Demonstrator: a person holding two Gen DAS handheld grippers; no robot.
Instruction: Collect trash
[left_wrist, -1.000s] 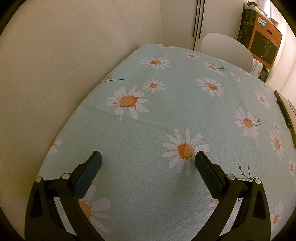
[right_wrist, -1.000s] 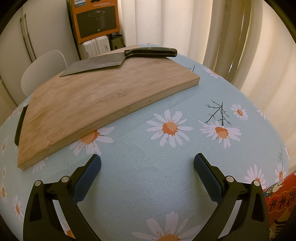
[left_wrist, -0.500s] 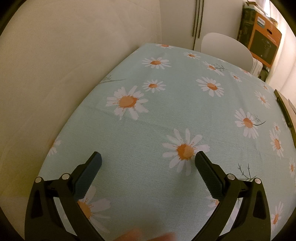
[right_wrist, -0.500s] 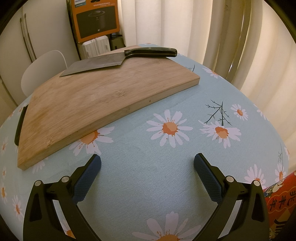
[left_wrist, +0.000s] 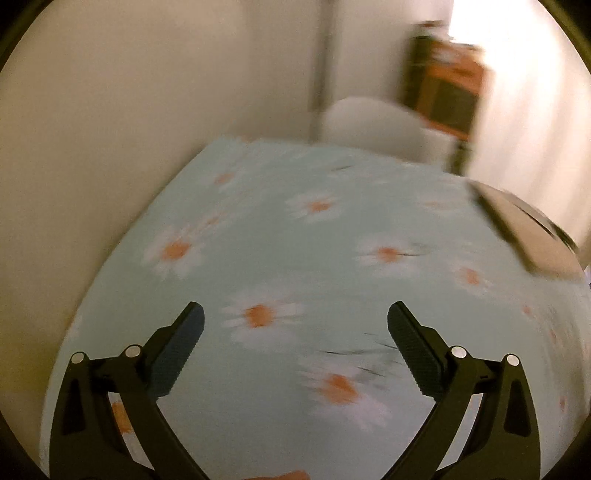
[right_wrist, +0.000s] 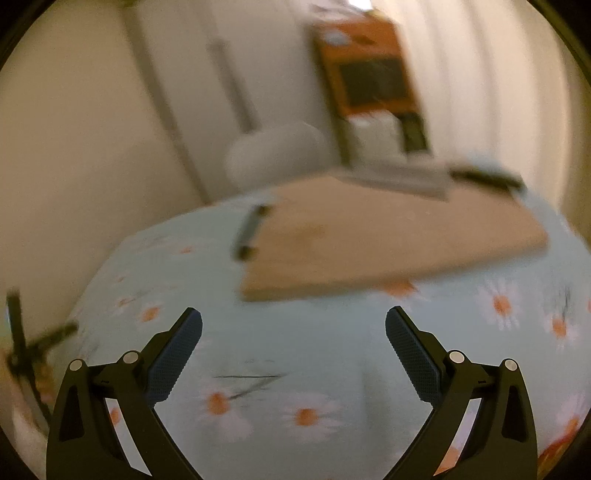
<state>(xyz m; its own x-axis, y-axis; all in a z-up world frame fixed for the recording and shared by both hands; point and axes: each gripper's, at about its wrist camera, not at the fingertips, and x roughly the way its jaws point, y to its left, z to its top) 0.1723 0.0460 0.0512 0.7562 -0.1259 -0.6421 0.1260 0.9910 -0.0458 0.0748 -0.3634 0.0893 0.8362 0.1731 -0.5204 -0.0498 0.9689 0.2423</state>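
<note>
Both views are motion-blurred. My left gripper (left_wrist: 295, 314) is open and empty above the daisy-print tablecloth (left_wrist: 295, 240). My right gripper (right_wrist: 293, 319) is open and empty above the same cloth (right_wrist: 295, 350), in front of a wooden cutting board (right_wrist: 388, 240). No piece of trash shows clearly in either view. The other gripper (right_wrist: 26, 350) appears as a dark blurred shape at the far left edge of the right wrist view.
A cleaver (right_wrist: 424, 177) lies on the board's far side. The board (left_wrist: 524, 229) sits at the right in the left wrist view. A white chair (left_wrist: 373, 125) and an orange box (left_wrist: 450, 92) stand beyond the table. A wall runs along the left.
Both grippers have lifted and pulled back from the table, with the views swinging. The right view turned left, so the board now sits farther off. Both stay open.
</note>
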